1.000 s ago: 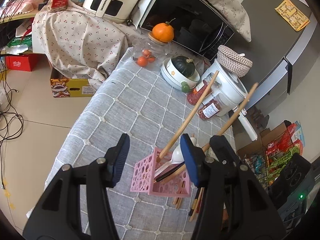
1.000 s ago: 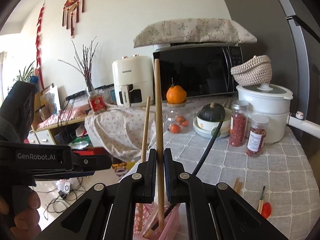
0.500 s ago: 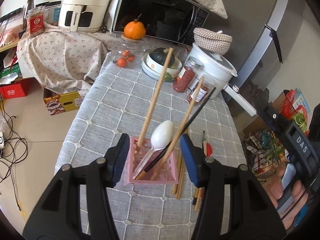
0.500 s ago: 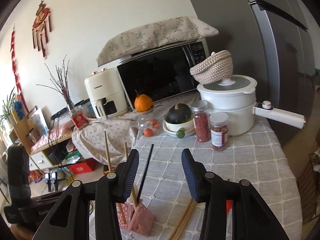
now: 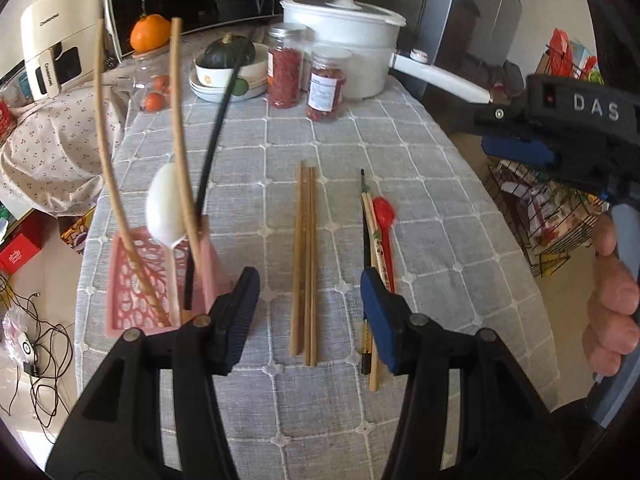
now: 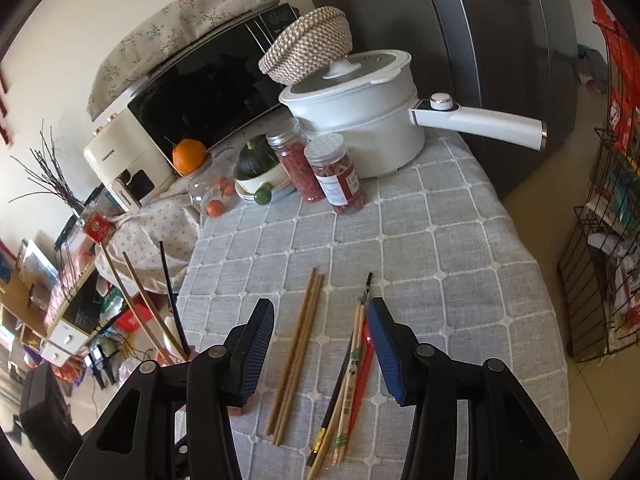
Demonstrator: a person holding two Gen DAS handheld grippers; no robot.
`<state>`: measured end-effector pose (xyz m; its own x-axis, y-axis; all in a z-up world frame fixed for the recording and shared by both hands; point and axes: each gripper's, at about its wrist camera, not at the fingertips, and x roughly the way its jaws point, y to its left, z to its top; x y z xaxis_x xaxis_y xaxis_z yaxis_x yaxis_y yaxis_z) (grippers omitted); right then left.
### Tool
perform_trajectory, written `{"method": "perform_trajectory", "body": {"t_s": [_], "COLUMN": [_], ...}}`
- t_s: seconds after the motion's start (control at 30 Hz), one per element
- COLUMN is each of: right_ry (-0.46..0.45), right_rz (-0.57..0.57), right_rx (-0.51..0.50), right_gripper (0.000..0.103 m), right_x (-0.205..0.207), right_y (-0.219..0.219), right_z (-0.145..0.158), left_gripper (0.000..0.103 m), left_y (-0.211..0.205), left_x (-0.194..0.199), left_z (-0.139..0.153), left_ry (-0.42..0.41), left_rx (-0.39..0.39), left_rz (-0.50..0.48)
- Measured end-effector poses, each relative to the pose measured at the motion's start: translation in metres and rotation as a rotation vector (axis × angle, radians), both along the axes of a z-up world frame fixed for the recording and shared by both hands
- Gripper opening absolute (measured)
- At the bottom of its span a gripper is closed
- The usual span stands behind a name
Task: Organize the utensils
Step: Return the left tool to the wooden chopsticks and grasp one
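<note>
The pink holder (image 5: 160,280) stood at the counter's (image 5: 420,168) left edge, with two chopsticks, a black stick and a white spoon (image 5: 164,208) in it. Three chopsticks (image 5: 304,264) lay loose beside it; further right, more sticks and a red spoon (image 5: 384,216). Jars (image 5: 326,88) and a pot (image 5: 340,40) stood behind. The left claw (image 5: 310,312) was half open and empty. The right claw (image 6: 320,344), clamped on a chopstick a second earlier, had just been opening and held nothing.

Utensils on the table (image 5: 420,152)

A holder (image 5: 160,276) at the left holds chopsticks and a spoon (image 5: 164,208); right of it lie three chopsticks (image 5: 304,256), further right more chopsticks with a second spoon (image 5: 385,216); jars (image 5: 326,88) and a pot (image 5: 340,40) stand behind.
</note>
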<state>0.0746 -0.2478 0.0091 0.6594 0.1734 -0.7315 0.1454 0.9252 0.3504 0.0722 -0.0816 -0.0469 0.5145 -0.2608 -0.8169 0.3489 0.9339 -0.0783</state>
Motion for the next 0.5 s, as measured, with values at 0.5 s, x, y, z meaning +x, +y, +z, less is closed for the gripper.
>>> {"method": "perform_trajectory", "body": {"t_s": [0.5], "right_ry": [0.031], "right_rz": [-0.125], "right_rx": [0.191], "right_gripper": [0.048], "right_x": [-0.006], "right_y": [-0.053], "right_z": [-0.009], "left_gripper": [0.030], "left_y": [-0.068], "left_x": [0.075], "left_z": [-0.065], "left_ry": [0.122], "left_rx": [0.164], "left_rz": [-0.004]}}
